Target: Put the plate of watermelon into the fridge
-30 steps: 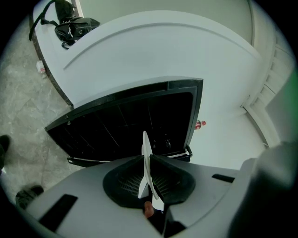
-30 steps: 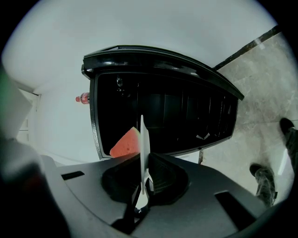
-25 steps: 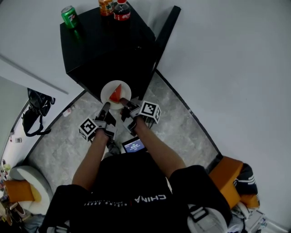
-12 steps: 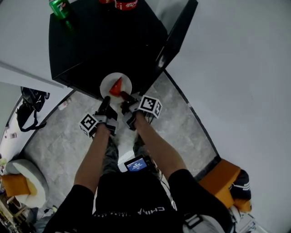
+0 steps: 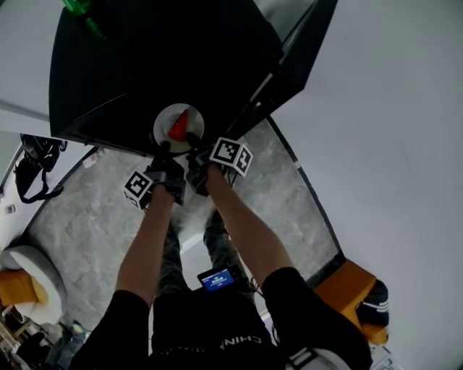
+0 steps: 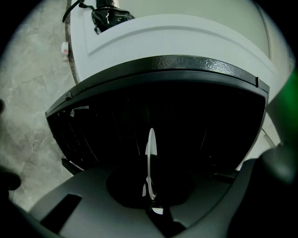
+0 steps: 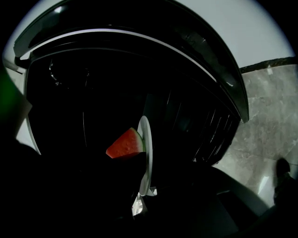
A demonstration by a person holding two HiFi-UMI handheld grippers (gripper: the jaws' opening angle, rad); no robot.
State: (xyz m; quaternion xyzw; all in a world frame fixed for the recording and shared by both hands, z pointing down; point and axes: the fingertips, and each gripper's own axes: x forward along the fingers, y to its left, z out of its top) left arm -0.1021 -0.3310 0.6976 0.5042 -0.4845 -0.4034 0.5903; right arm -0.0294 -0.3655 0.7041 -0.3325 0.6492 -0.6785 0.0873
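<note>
Forearms [image 5: 147,246] stretch forward from the person's dark shirt, and a small device with a lit blue screen [image 5: 216,277] hangs at the waist between them. Below lies a grey marbled floor [image 5: 87,217], with an orange cushion [image 5: 351,285] at the lower right and a black bag [image 5: 32,170] by the wall at the left. The left gripper [image 5: 163,150] is pressed together on the near rim of the white plate [image 5: 163,121]; its own view shows that rim edge-on, standing thin and upright between the nearly closed jaws. The right gripper [image 5: 192,139] pinches the same plate just beside the left one, and in its view the rim runs into the dark jaws while the red watermelon wedge [image 7: 125,144] lies on the plate's upper face, green rind towards the middle. The plate is carried level by both grippers at the open front of the black fridge [image 5: 159,65], whose dark interior fills both gripper views behind it; whether it rests on a shelf cannot be told. The fridge door [image 5: 289,69] stands swung open on the right. Farthest off, a green can [image 5: 76,6] stands at the left rear of the fridge's top surface.
</note>
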